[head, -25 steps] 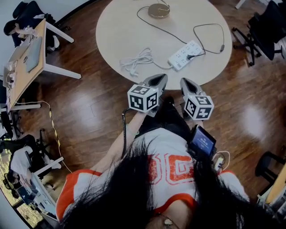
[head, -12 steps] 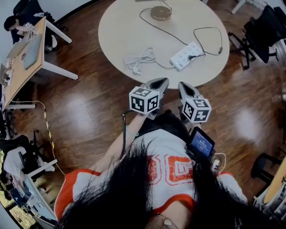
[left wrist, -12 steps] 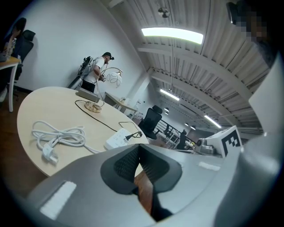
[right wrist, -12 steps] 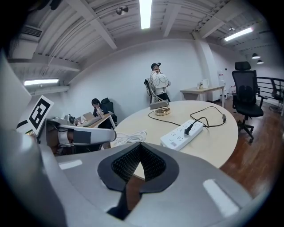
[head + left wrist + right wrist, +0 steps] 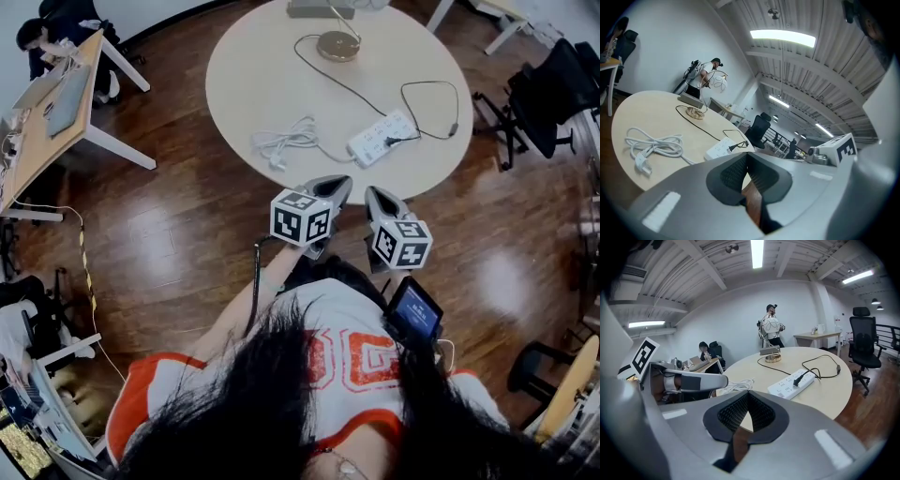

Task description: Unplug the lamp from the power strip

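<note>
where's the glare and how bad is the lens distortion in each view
Head view: pale glare patches on the dark wood floor, the round table evenly lit. Left gripper view: heavy fisheye, black corners, ceiling light blown out. Right gripper view: same fisheye and dark rim, power strip sharp.

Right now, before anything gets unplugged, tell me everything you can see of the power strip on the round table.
The power strip is a long white bar, plastic by its look, with rows of sockets on its top face. It lies flat and diagonal on the round pale table, near the edge closest to the person. One black plug sits in a socket toward the end away from its own white cord, which leaves the other end and gathers into a loose coil. Nothing else touches it.
</note>
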`<state>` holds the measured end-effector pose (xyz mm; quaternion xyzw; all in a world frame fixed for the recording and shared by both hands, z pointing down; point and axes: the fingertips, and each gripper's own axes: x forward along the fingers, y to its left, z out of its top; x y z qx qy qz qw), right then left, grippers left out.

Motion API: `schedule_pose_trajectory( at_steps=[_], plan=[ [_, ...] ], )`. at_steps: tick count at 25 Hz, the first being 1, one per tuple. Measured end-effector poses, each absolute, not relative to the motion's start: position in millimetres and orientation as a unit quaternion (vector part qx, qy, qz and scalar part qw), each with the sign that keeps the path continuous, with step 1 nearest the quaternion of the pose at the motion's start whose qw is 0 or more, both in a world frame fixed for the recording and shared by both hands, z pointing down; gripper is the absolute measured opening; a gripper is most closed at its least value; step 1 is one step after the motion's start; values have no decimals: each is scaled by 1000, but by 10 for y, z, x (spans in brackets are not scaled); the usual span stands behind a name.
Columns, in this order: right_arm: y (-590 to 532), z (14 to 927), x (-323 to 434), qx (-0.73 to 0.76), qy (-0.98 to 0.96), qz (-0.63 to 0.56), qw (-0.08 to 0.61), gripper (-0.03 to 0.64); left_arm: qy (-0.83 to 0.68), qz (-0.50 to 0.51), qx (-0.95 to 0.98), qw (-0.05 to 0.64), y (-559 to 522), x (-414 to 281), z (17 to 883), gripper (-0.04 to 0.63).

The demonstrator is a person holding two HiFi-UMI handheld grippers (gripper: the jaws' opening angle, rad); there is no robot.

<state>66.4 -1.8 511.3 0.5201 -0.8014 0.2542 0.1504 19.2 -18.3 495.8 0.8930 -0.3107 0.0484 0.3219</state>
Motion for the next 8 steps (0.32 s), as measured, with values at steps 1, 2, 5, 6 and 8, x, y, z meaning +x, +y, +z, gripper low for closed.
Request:
schedule_pose_trajectory(
  at_steps=[1, 2, 5, 6, 8],
  plan=[
    [-12, 5117, 696, 521, -800, 256, 150, 0, -310, 50, 893, 323, -183, 224, 4967, 0],
    [-3, 5124, 732, 522, -799, 258, 150, 0, -309, 52, 893, 323, -182, 257, 4972, 0],
    [18, 5135, 825, 523, -798, 260, 152, 0, -308, 53, 893, 323, -167, 340, 4967, 0],
    [23, 5133, 853, 523, -797, 260, 153, 0, -308, 53, 893, 324, -159, 364, 4965, 0],
    [31, 5124, 910, 523, -797, 260, 154, 0, -309, 53, 892, 326, -143, 413, 4964, 0]
  ],
)
